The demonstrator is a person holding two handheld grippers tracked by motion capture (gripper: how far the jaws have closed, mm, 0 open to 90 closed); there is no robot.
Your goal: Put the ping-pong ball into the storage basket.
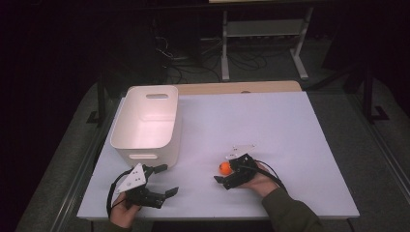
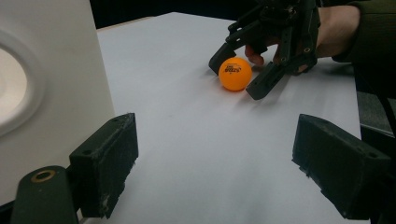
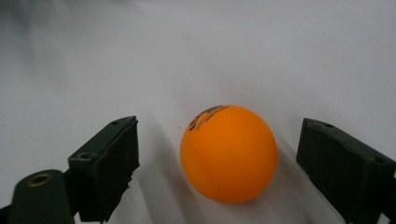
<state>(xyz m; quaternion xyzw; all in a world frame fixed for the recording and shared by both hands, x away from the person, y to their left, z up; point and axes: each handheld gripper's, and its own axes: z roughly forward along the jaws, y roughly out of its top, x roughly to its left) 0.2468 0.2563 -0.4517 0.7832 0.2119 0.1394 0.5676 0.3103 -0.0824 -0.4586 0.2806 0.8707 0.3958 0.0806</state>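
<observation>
A: From the high view, the right gripper sits low on the white table, orange ball right at its tips. The left gripper waits wide open by the white bin, holding nothing.

B: In the left gripper view, the ball lies between the right gripper's spread jaws, well ahead of the left's.

A: And the right gripper view: ball centred, gaps on both sides, no contact yet. It's round, so no axis to worry over.

B: The underside of the ball is hidden; the print is hard to read.
</observation>
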